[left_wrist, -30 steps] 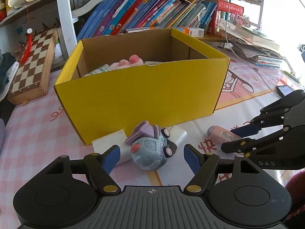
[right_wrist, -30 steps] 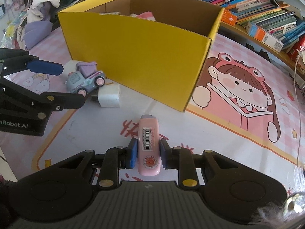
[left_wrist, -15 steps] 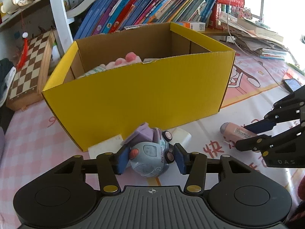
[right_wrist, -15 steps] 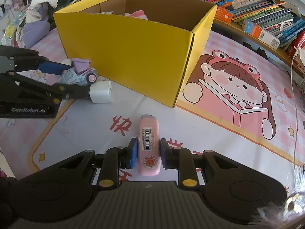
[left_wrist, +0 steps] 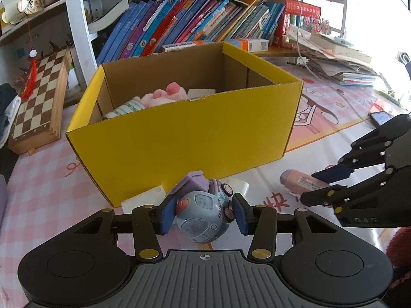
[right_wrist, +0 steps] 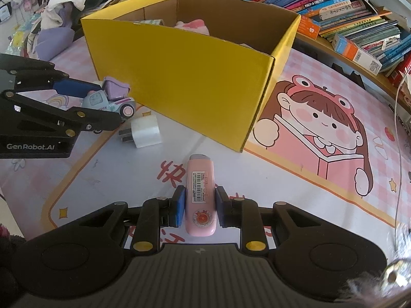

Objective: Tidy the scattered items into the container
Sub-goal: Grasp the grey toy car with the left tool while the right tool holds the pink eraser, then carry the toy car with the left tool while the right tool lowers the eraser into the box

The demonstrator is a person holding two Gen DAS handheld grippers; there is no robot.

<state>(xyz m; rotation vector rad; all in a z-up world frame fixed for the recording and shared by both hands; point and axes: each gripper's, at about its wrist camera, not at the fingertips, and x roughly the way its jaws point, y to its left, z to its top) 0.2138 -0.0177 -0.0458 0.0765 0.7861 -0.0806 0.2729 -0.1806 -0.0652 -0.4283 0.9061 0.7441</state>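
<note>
A blue-grey toy truck (left_wrist: 203, 215) with a purple back sits on the mat in front of the yellow cardboard box (left_wrist: 179, 148). My left gripper (left_wrist: 203, 205) is shut on the truck, with a blue pad against each side. The right wrist view shows the same truck (right_wrist: 108, 100) between the left gripper's (right_wrist: 108, 105) fingers. My right gripper (right_wrist: 200, 202) is shut on a pink oblong case (right_wrist: 200, 192) with a barcode label, which lies flat on the mat. From the left wrist view, the case (left_wrist: 300, 181) pokes out of the right gripper (left_wrist: 310, 187). The box (right_wrist: 192, 77) holds a pink plush toy (left_wrist: 167, 95).
A white charger plug (right_wrist: 145, 131) lies on the mat between the truck and the case. Another white block (left_wrist: 143, 197) sits by the box's near corner. A chessboard (left_wrist: 38, 97) leans at left, books (left_wrist: 179, 25) line the shelf behind, and a phone (left_wrist: 382, 116) lies far right.
The left jaws have closed from wide apart onto the toy truck. The right gripper keeps its hold on the pink case and has not moved.
</note>
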